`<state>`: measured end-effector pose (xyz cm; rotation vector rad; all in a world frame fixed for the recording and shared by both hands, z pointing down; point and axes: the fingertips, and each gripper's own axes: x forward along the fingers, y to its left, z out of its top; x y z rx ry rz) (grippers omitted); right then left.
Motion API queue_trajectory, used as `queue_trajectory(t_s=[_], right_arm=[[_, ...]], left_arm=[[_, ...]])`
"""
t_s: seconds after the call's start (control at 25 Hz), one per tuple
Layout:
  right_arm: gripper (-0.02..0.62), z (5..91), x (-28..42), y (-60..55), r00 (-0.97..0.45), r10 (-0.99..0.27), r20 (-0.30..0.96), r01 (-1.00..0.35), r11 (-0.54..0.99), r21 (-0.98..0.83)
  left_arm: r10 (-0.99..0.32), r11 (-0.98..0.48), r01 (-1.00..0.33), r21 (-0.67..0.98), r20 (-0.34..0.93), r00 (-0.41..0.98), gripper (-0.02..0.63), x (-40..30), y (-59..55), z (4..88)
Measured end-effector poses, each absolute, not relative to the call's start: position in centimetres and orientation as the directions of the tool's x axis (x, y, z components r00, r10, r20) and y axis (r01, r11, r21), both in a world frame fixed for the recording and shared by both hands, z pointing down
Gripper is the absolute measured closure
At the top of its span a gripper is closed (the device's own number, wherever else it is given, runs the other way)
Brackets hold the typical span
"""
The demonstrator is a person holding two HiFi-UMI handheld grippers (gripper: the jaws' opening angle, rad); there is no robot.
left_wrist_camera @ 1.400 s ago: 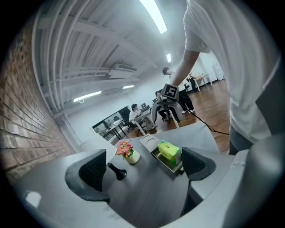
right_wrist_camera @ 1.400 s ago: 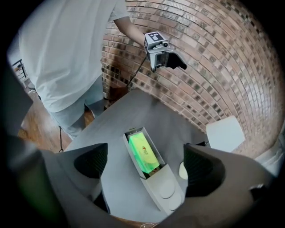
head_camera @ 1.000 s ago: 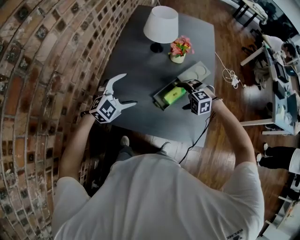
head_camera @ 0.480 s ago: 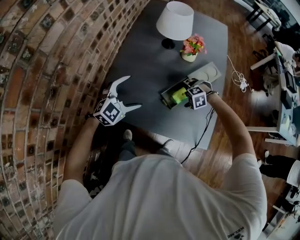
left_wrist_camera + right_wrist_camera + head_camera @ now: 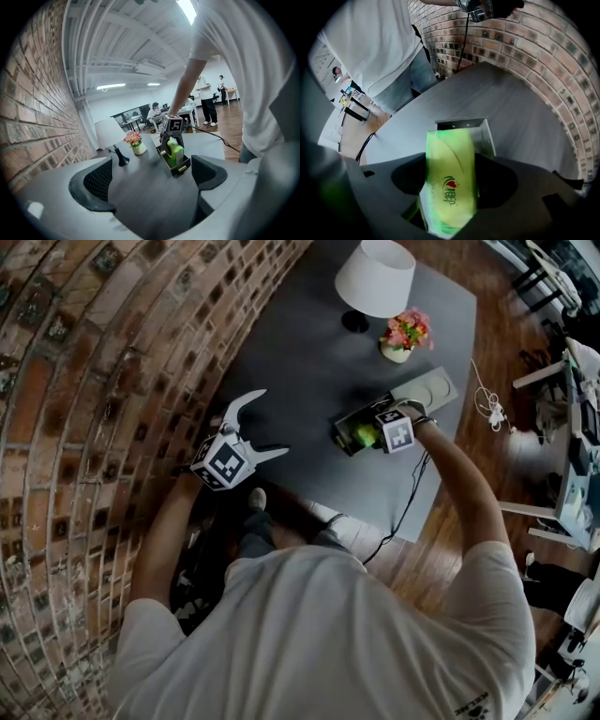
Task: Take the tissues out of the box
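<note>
A green tissue pack (image 5: pixel 450 187) stands upright in the open dark box (image 5: pixel 465 125) on the grey table. My right gripper (image 5: pixel 373 431) reaches down into the box (image 5: pixel 341 425), and its jaws are closing tight on the pack (image 5: pixel 363 435), with a pad pressing on each side. From the left gripper view, the pack (image 5: pixel 175 151) rises above the box (image 5: pixel 181 168) under the right gripper's marker cube. My left gripper (image 5: pixel 269 424) hovers open and empty over the table's near left part, well apart from the box.
A white lamp (image 5: pixel 375 277) and a small flower pot (image 5: pixel 405 334) stand at the table's far end. The box's flat grey lid (image 5: pixel 427 390) lies just beyond the box. A brick wall (image 5: pixel 84 381) borders the left side. A cable (image 5: pixel 403 507) hangs off the near table edge.
My right gripper went from open beside the box to down inside it, shut around the green pack. The left gripper has kept its place and stays open.
</note>
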<state>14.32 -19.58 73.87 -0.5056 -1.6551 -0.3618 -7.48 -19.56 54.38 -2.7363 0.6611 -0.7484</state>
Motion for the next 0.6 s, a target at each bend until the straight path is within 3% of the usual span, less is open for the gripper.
queue_trajectory(t_s=[0.28,0.6], right_arm=[[0.310,73.0,13.9,-20.5,-0.153,0.123,0.981,0.460,0.887,-0.039],[0.310,67.2,12.0,-24.1,-0.425,-0.033,0.905,0.157,0.982,0.109]], left_arm=[[-0.473,-0.878,-0.375,-0.298,0.413,0.778,0.094,-7.0,-19.6,54.8],[-0.487,-0.870,-0.421,-0.257,0.311,0.816,0.094,-5.0,-21.6,52.2]])
